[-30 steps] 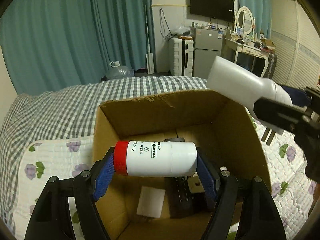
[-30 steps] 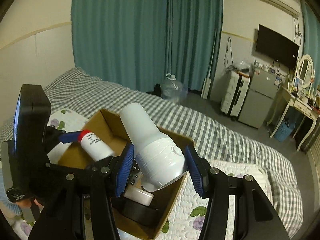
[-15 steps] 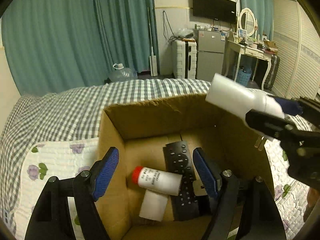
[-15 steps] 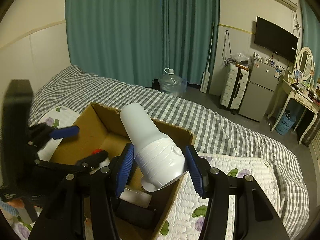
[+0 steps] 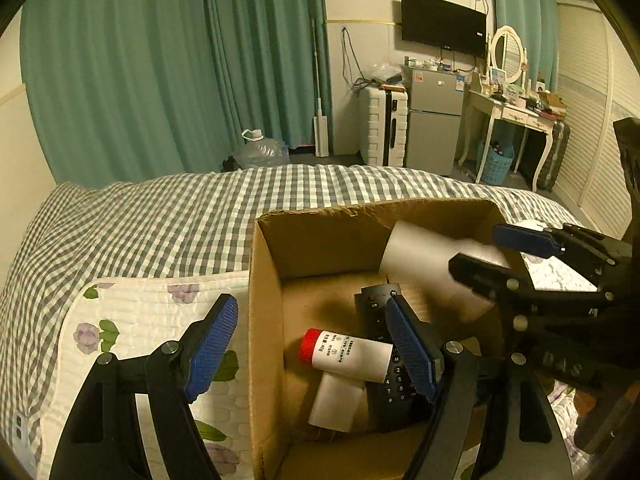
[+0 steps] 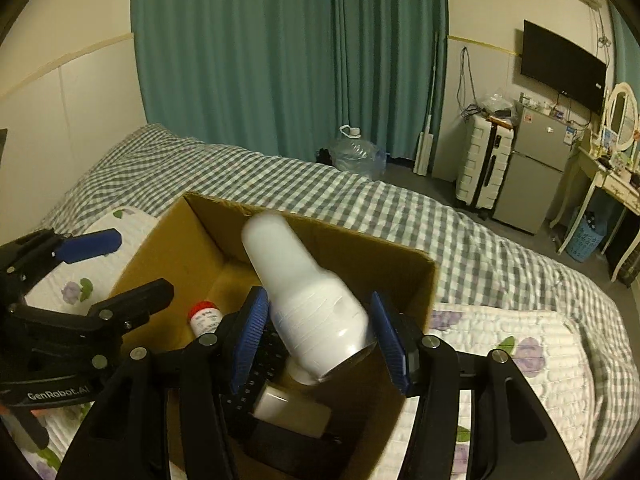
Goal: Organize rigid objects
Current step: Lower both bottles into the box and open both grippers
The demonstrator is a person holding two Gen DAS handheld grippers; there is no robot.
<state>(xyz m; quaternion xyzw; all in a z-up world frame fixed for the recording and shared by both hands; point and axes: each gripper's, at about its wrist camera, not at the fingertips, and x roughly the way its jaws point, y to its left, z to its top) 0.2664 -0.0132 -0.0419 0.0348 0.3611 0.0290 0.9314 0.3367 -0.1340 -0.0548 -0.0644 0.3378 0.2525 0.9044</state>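
An open cardboard box (image 5: 264, 320) (image 6: 404, 276) stands on the bed. Inside lie a white bottle with a red cap (image 5: 346, 354) (image 6: 203, 318), a black remote (image 5: 386, 364) and a small white block (image 5: 334, 402). My left gripper (image 5: 310, 344) is open and empty over the box's left wall. My right gripper (image 6: 322, 340) is open over the box; a white plug-in device (image 6: 308, 300) (image 5: 432, 268) sits blurred between its pads, loose and dropping into the box.
The bed has a grey checked cover (image 5: 160, 216) and a white floral quilted pad (image 5: 132, 320). Beyond it are teal curtains, a water jug (image 5: 260, 150), a white suitcase, a small fridge and a dressing table (image 5: 516, 120).
My left gripper opened and the red-capped bottle fell into the box. My right gripper lowered over the box and has opened, letting the white device go.
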